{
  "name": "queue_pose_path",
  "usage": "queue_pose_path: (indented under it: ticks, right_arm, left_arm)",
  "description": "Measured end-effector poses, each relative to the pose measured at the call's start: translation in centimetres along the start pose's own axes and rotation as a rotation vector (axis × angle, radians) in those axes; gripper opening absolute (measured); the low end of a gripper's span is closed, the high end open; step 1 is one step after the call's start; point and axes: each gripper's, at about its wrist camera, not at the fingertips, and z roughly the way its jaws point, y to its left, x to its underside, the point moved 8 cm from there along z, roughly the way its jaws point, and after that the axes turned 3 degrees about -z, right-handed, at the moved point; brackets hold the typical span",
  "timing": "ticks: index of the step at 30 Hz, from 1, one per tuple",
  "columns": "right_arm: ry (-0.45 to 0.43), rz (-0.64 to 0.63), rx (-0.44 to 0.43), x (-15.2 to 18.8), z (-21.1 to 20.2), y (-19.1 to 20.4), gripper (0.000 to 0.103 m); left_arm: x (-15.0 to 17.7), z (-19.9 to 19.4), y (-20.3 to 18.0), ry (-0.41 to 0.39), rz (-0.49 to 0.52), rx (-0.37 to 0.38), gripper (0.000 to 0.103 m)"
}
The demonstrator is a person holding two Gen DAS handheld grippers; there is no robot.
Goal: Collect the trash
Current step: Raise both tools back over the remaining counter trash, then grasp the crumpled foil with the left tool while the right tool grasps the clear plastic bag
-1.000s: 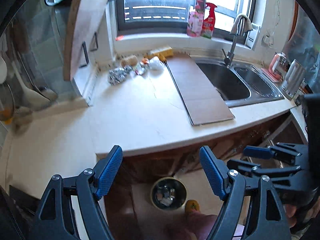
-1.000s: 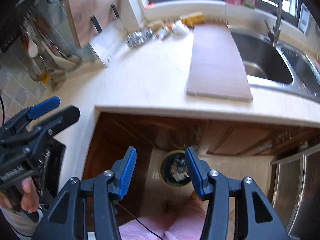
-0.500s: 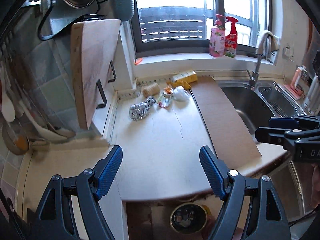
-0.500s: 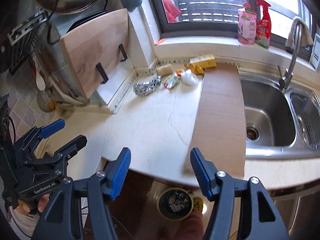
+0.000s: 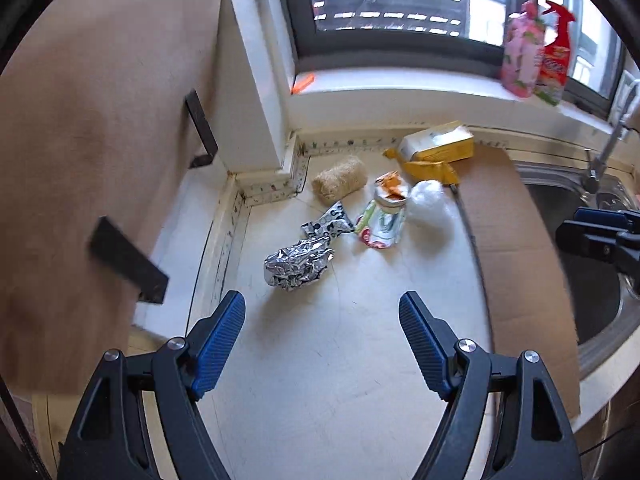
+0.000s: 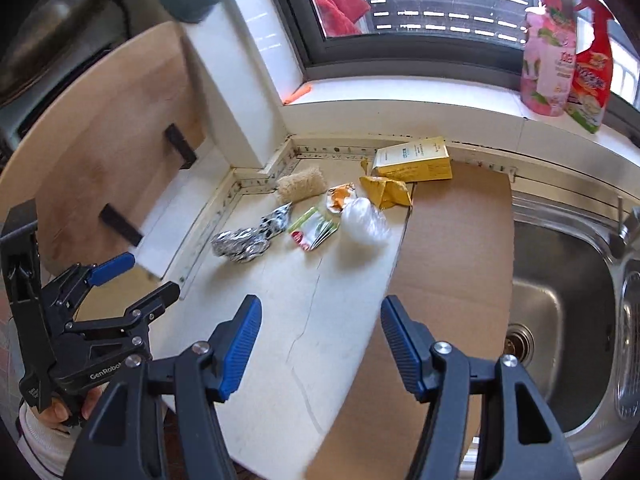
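Observation:
Trash lies at the back of the pale counter [image 5: 340, 360]: a crumpled foil ball [image 5: 297, 265] [image 6: 240, 243], a black-and-white wrapper [image 5: 329, 222], a green-and-white packet [image 5: 382, 224] [image 6: 316, 227], a white plastic wad [image 5: 430, 204] [image 6: 364, 218], a yellow bag [image 5: 430, 170] [image 6: 386, 192] and a yellow box [image 5: 438, 142] [image 6: 414, 160]. My left gripper [image 5: 322, 316] is open and empty, just short of the foil ball. My right gripper [image 6: 320, 320] is open and empty above the counter's front. The left gripper also shows in the right wrist view [image 6: 132, 276].
A flat cardboard sheet [image 6: 448, 264] covers the counter's right part beside the steel sink [image 6: 560, 288]. A straw-coloured scrubber [image 5: 340, 180] lies by the wall. A wooden cutting board [image 5: 92, 140] leans at the left. Spray bottles [image 6: 560, 60] stand on the window sill.
Both grippers have moved up from the floor bin and forward over the counter toward the trash pile. The bin has left both views. Both stay open.

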Motion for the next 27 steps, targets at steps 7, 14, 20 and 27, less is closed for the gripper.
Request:
queue_pose_path:
  ticks: [7,14,20,27]
  right_arm:
    - [0.07,0.058,-0.048,-3.0,7.9,-3.2,0.062]
    - [0.125,0.116,-0.063,-4.4,13.5,-5.8,0.062]
    - [0.167,0.12,-0.066,-4.6,16.9,-6.7,0.062]
    - [0.192,0.099,-0.077,-4.3,19.4,-6.4,0.062]
  left_arm:
    - [-1.1,8.4,1.3,0.111,-0.052,-0.018,0.078]
    - [-1.2,13.3,2.7,0.183,-0.1,-0.037,0.078]
    - [-0.7,15.9,3.9,0.217,-0.14,-0.036,0.078]
    - [0.0,17.7,4.2,0.248,-0.155,-0.018,0.069]
